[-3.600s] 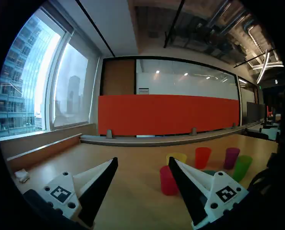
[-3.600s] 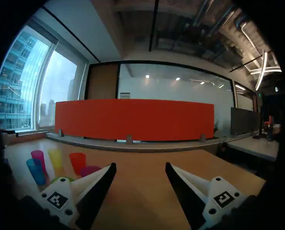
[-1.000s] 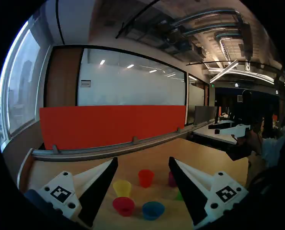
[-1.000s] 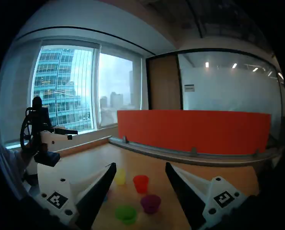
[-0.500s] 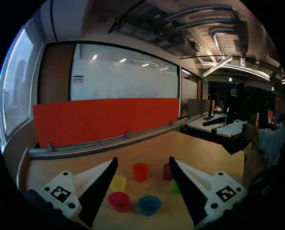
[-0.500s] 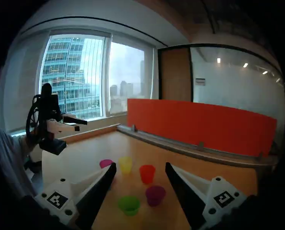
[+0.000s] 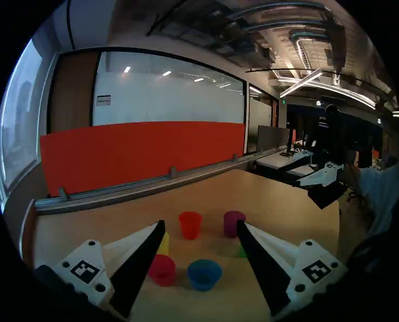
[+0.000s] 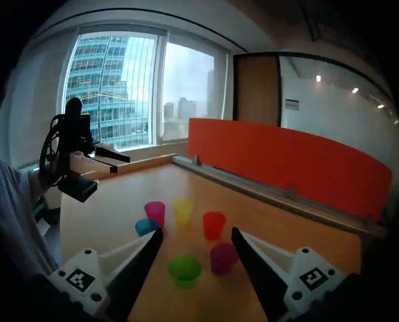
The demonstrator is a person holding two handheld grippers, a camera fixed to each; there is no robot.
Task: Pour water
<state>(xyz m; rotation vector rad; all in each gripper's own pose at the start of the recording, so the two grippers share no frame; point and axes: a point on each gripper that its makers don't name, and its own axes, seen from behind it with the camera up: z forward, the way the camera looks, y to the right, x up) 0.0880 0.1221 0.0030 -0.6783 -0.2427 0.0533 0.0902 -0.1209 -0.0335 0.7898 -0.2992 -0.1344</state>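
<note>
Right gripper view: 6 cups (image 8: pixel 185 271) upright, mouths up; left gripper (image 7: pixel 200 222), right gripper (image 8: pixel 197 232) fingers apart.

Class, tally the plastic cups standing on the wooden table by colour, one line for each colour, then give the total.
Pink cup: 1
Yellow cup: 1
Red cup: 1
Blue cup: 1
Green cup: 1
Purple cup: 1
Total: 6
</note>
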